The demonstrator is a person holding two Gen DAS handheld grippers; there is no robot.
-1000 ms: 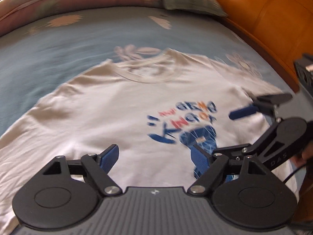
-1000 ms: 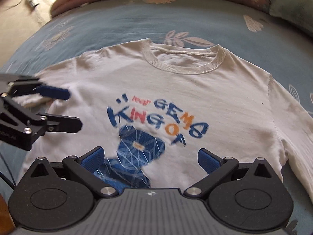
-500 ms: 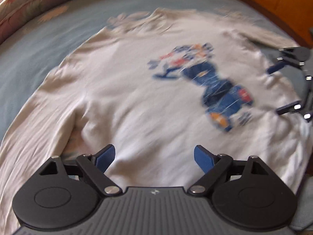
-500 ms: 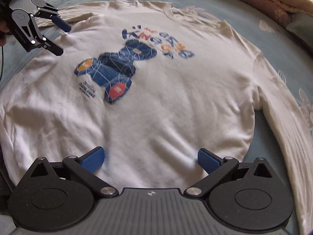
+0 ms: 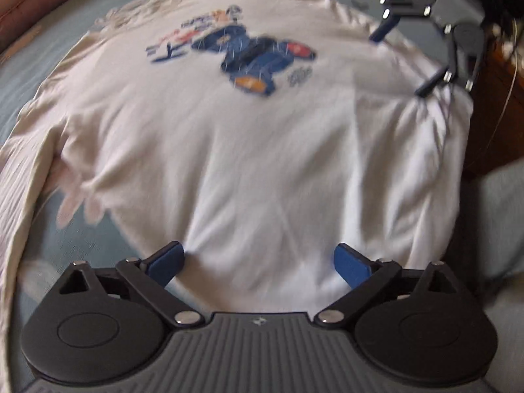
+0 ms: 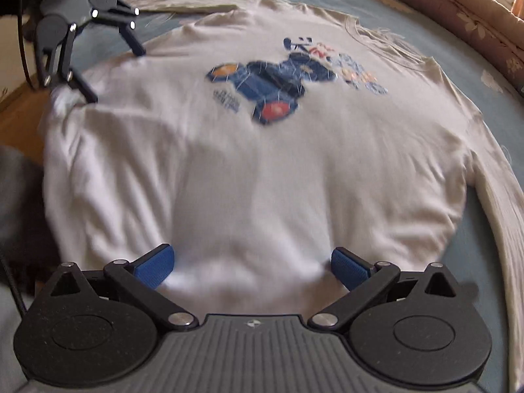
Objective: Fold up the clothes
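Observation:
A white long-sleeved shirt (image 5: 249,150) with a blue printed figure lies face up and spread flat on a blue bed; it also shows in the right wrist view (image 6: 262,163). My left gripper (image 5: 258,262) is open, with its blue pads over the shirt's bottom hem near one corner. My right gripper (image 6: 252,263) is open over the hem near the other corner. Each gripper shows in the other's view, the right one (image 5: 402,62) and the left one (image 6: 114,72), both open at the shirt's edge.
The blue floral bedsheet (image 5: 39,75) surrounds the shirt. A rolled pink floral quilt (image 6: 458,13) runs along the far side. One sleeve (image 6: 504,222) lies stretched beside the body. Wooden floor (image 6: 19,114) and a dark bed edge (image 5: 491,124) lie beyond the hem corners.
Both grippers have pulled back from the chest print down to the bottom hem and moved apart toward its two corners. Both stayed open.

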